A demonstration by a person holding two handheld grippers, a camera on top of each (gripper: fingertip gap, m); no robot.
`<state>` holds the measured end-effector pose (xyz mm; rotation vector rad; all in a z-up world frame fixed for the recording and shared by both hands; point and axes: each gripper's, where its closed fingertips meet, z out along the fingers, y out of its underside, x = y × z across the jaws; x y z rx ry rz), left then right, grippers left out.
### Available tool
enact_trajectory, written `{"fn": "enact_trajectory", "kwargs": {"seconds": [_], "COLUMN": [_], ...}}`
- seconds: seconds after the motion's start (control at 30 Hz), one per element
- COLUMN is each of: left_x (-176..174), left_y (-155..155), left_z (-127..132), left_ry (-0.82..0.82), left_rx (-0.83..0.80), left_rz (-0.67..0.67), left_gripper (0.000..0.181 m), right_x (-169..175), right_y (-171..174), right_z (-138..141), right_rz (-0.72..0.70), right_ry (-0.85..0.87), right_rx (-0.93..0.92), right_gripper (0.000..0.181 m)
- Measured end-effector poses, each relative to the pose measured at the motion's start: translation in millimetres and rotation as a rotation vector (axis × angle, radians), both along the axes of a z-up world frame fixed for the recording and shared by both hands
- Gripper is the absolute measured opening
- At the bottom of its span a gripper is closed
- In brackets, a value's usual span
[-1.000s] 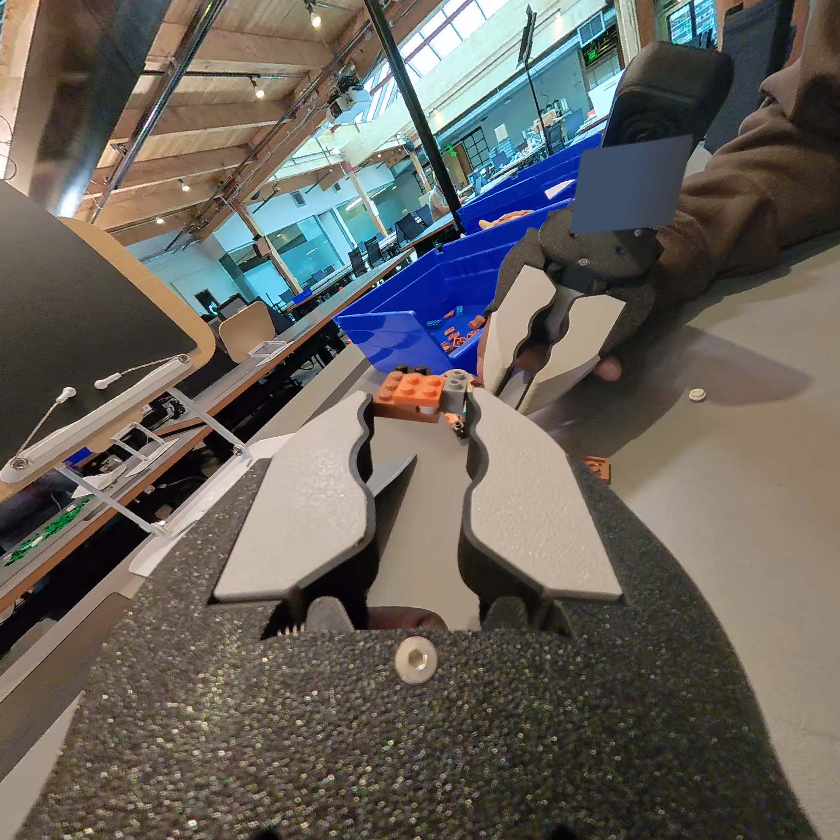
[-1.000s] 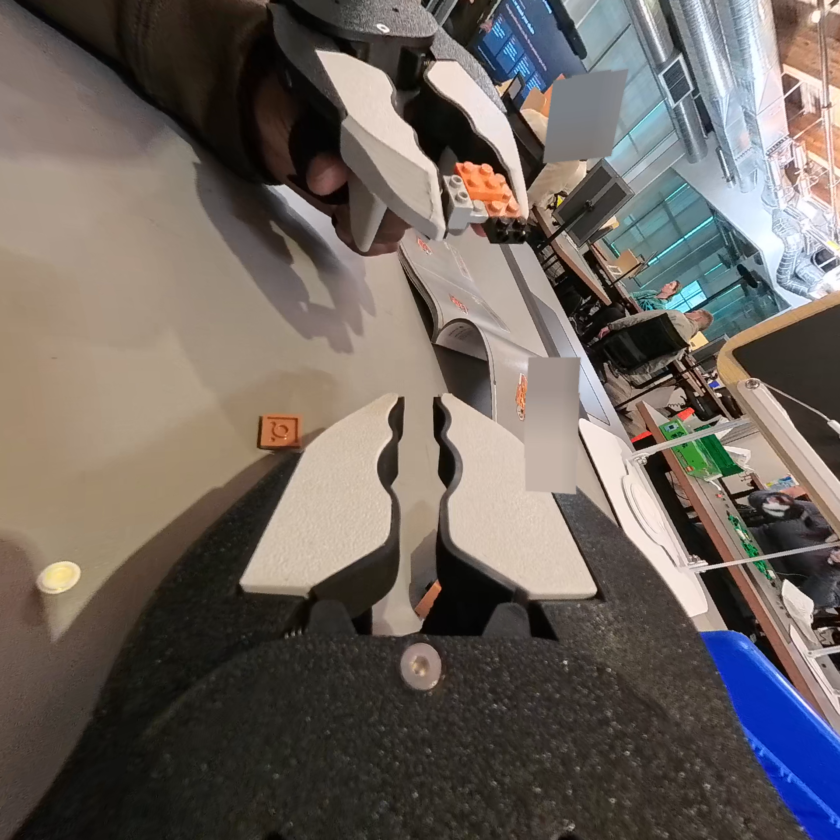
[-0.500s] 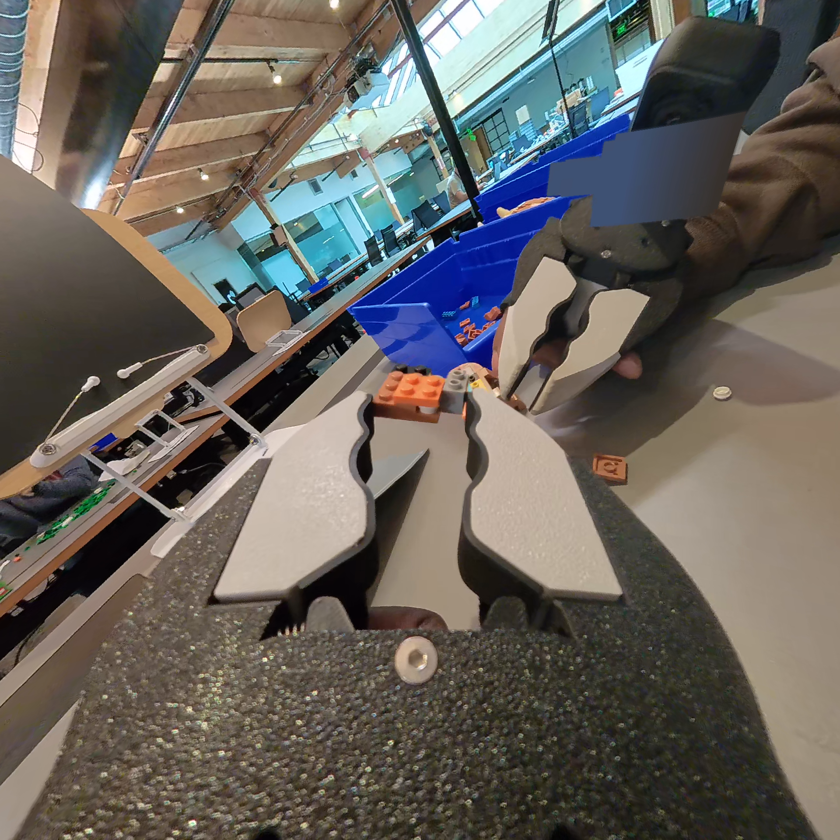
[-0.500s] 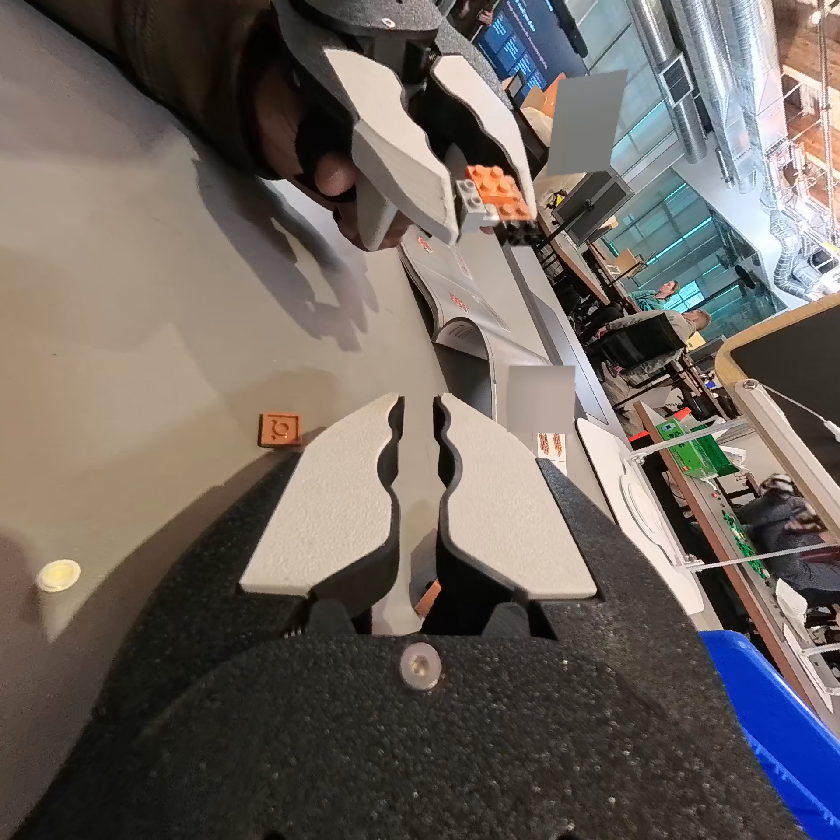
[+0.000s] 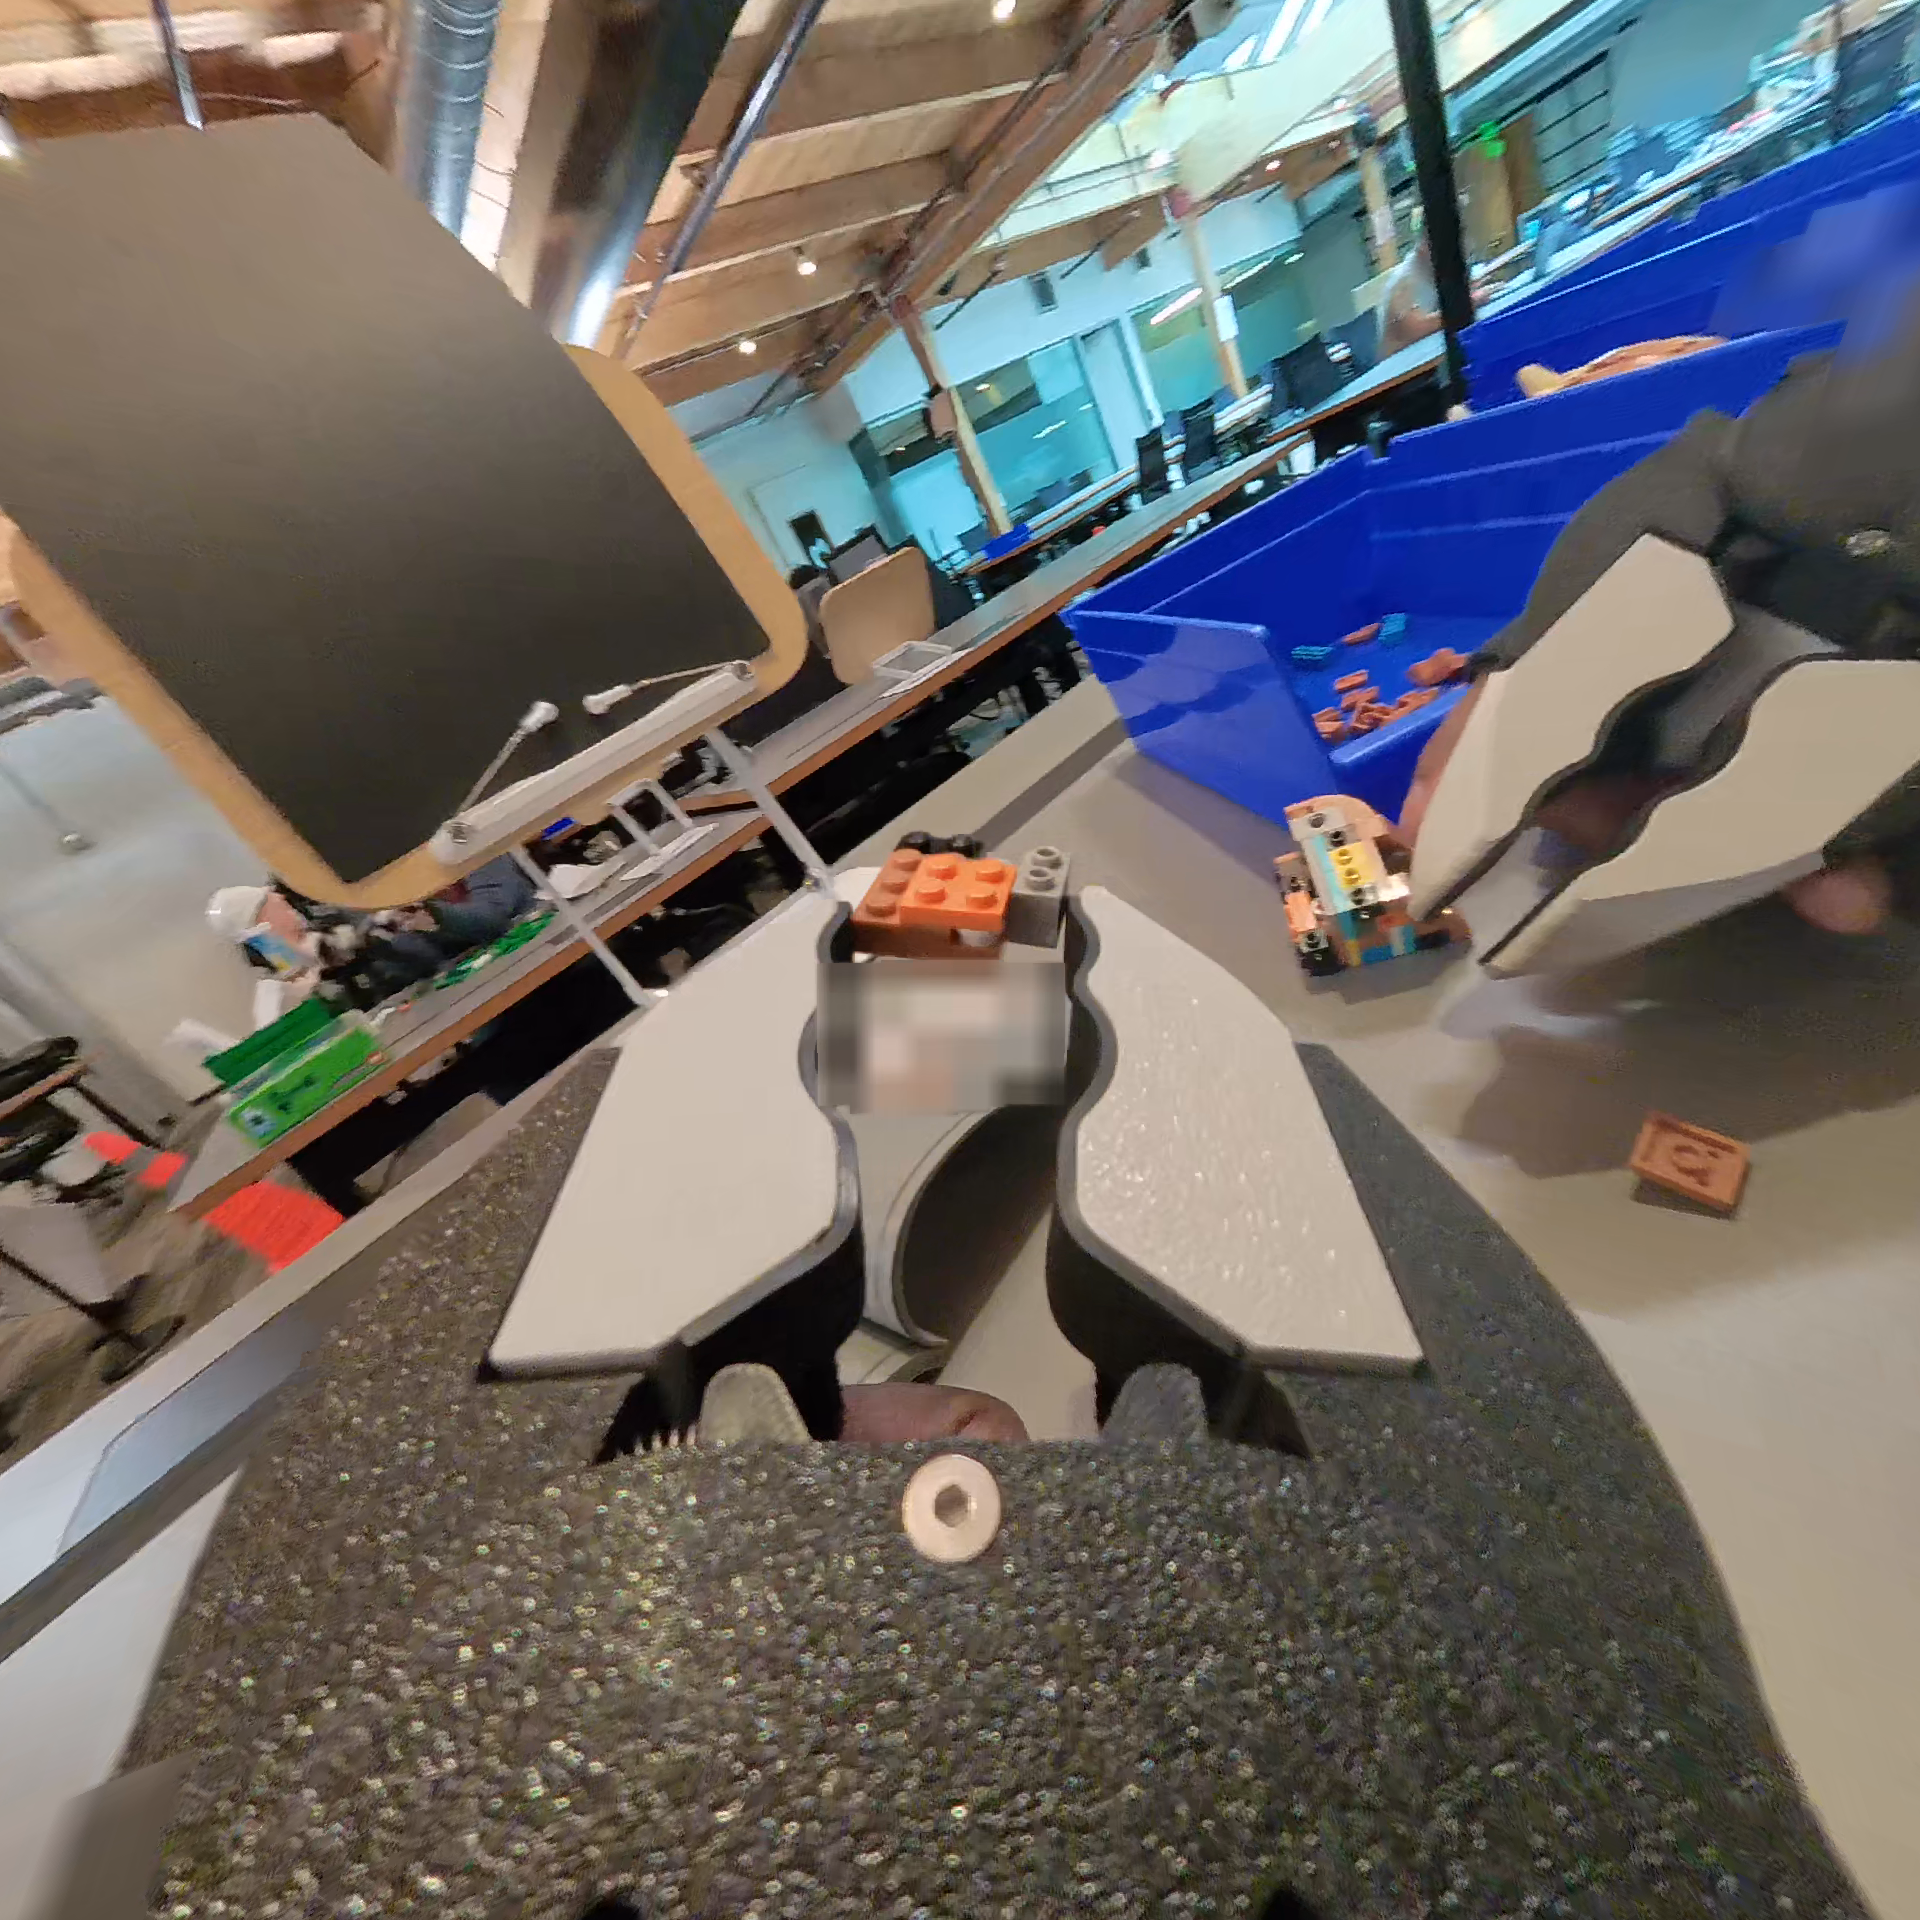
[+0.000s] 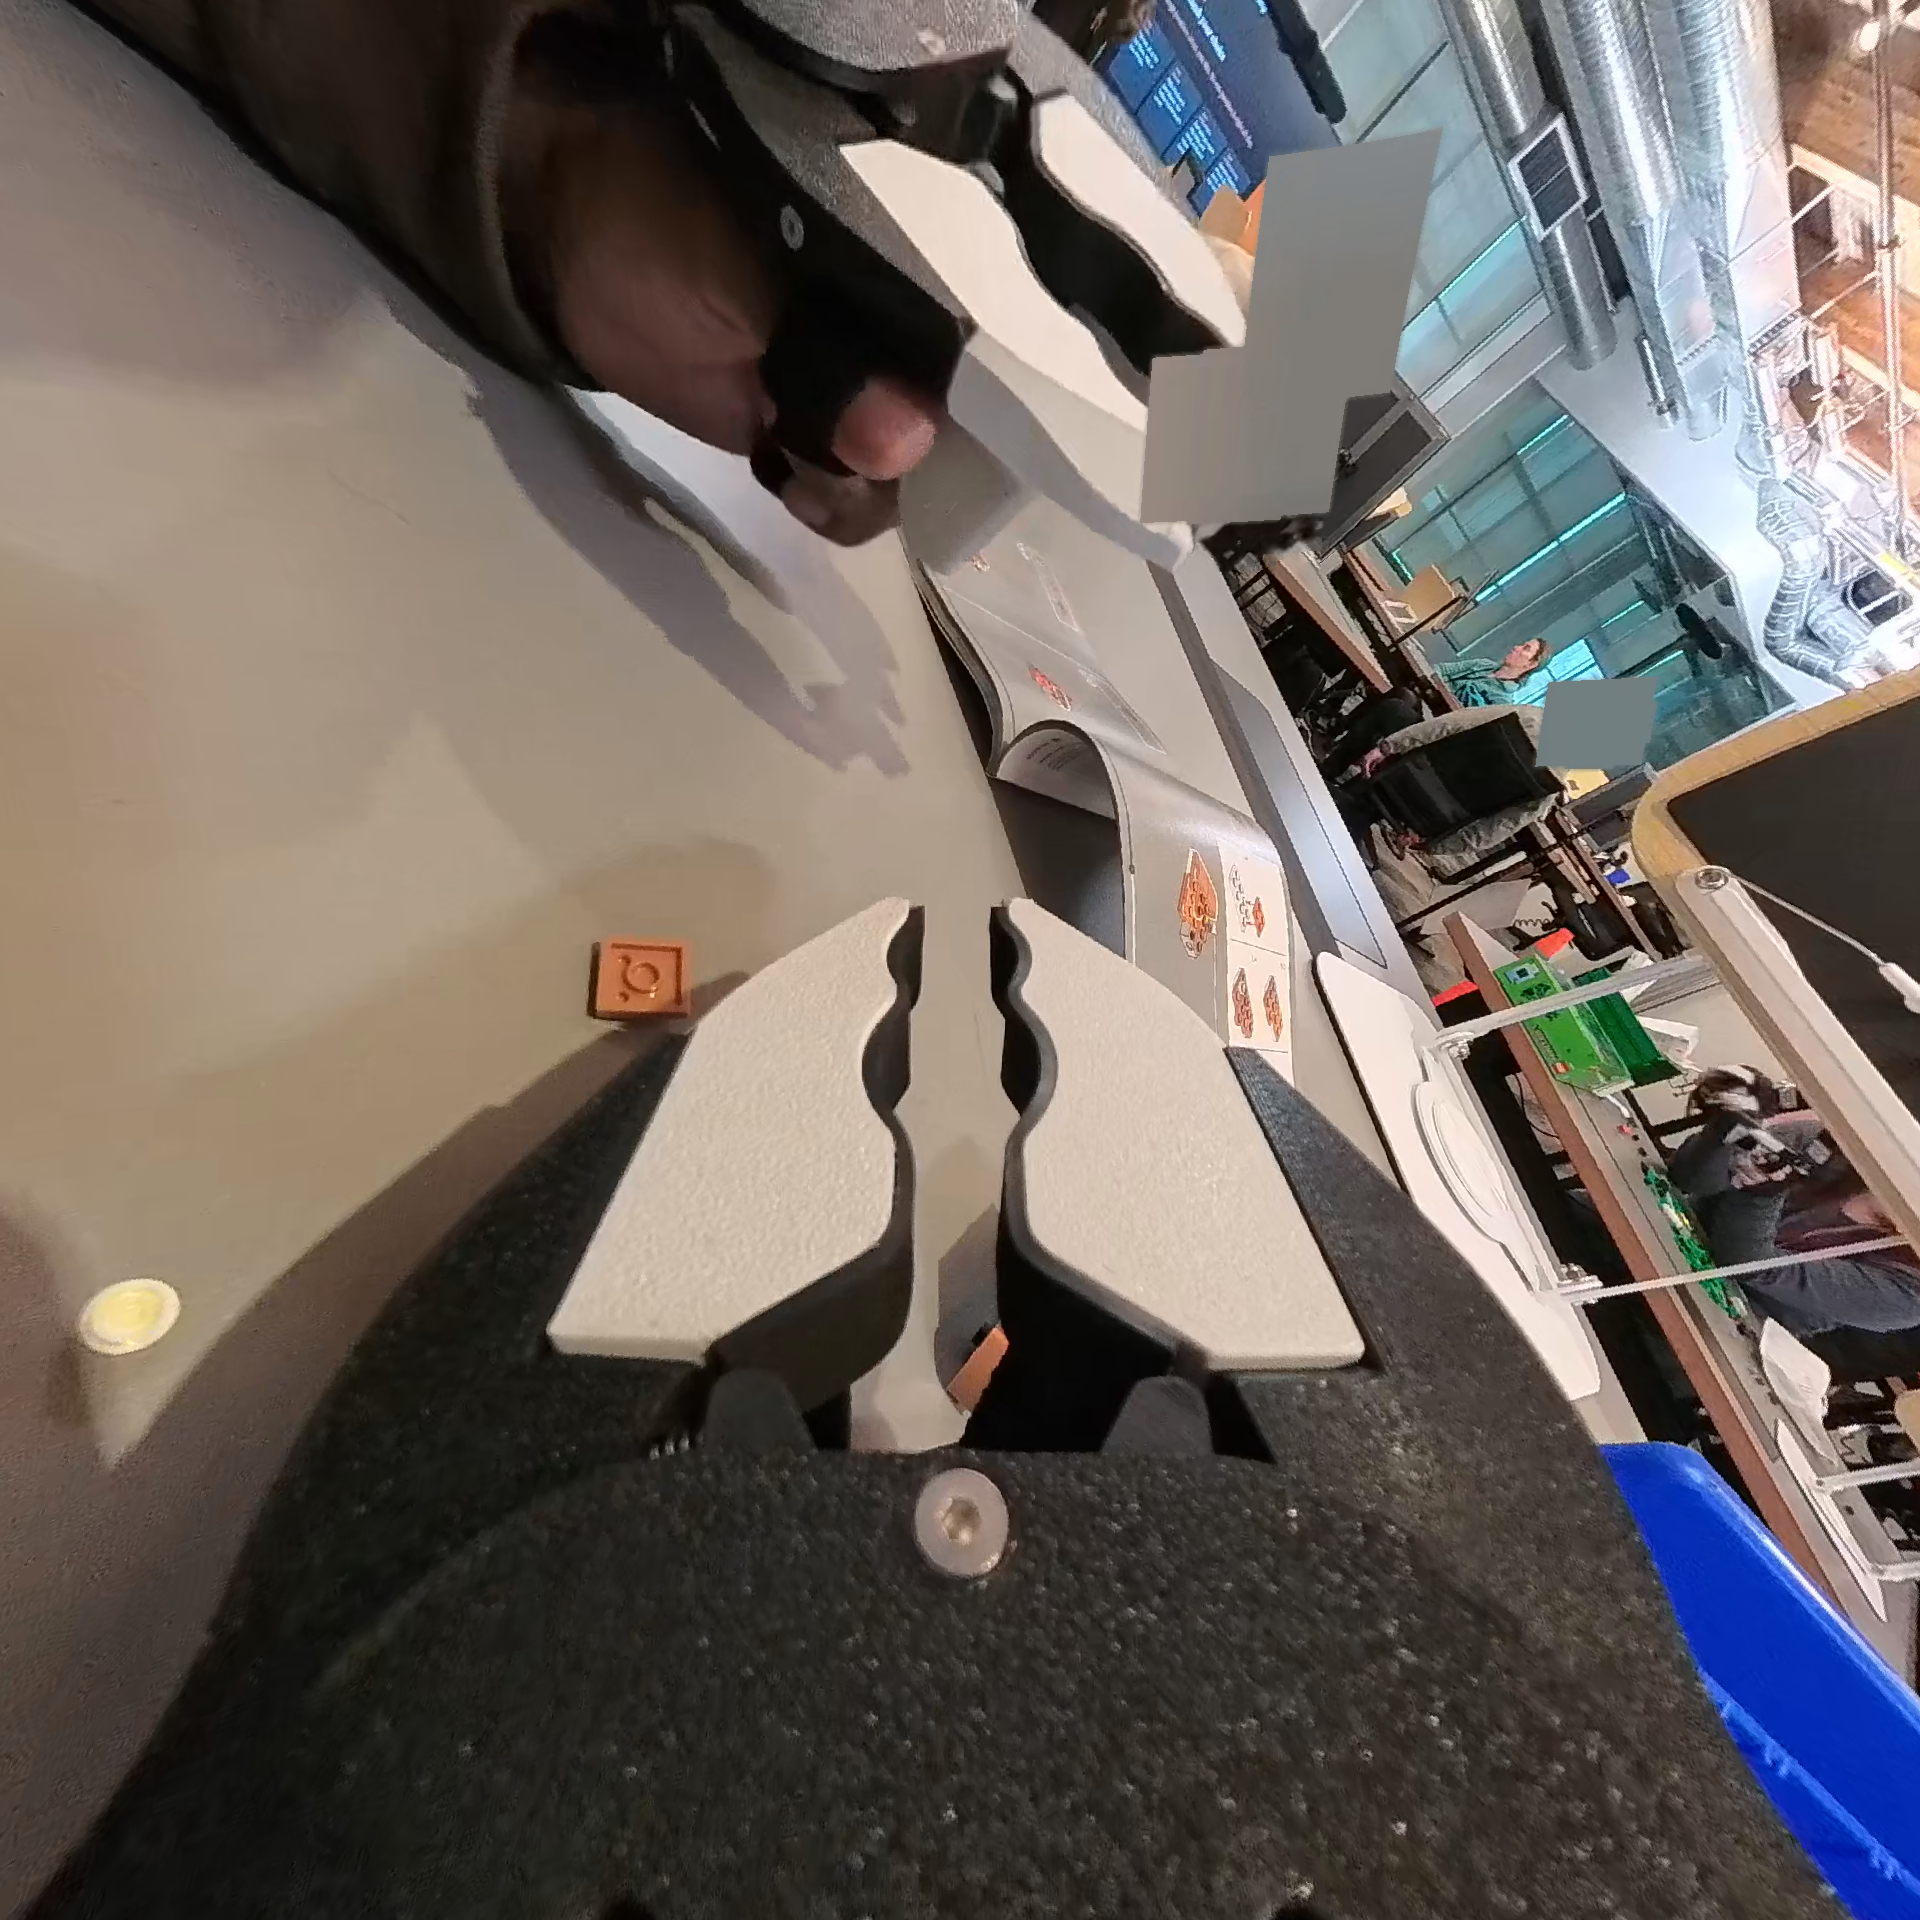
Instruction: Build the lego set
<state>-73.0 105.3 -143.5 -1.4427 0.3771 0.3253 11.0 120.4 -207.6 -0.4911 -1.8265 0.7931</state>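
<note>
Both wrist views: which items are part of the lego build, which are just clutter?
Job:
- orange-and-grey brick cluster in the left claw
- part-built model on the table
- brown tile
- instruction booklet
- blue bin of bricks

Lying about:
- small white disc
- black board

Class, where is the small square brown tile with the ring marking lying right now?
In the left wrist view, the small square brown tile lies flat on the grey table, right of the left gripper, below the right gripper.

No writing can be read, even on the booklet (image 6: 1091, 769).
</note>
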Motion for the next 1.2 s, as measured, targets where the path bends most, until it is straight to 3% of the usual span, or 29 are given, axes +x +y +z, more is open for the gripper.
{"fn": "enact_trajectory", "kwargs": {"seconds": [0.83,1.2], "left_x": [-7.1,-35.7], "left_y": [-0.7,3.3], "left_z": [2.0,-17.6], "left_ry": [0.035,-0.015], "left_rx": [0.007,-0.126], "left_rz": [0.074,0.250], "left_gripper": [0.039,0.039], "right_x": [0.3,0.2], "right_y": [-0.2,-0.1], "right_z": [-1.1,-1.8], "right_rz": [0.000,-0.003], "right_ry": [-0.002,-0.004], "right_rx": [0.017,0.023], "right_gripper": [0.012,0.012]}}
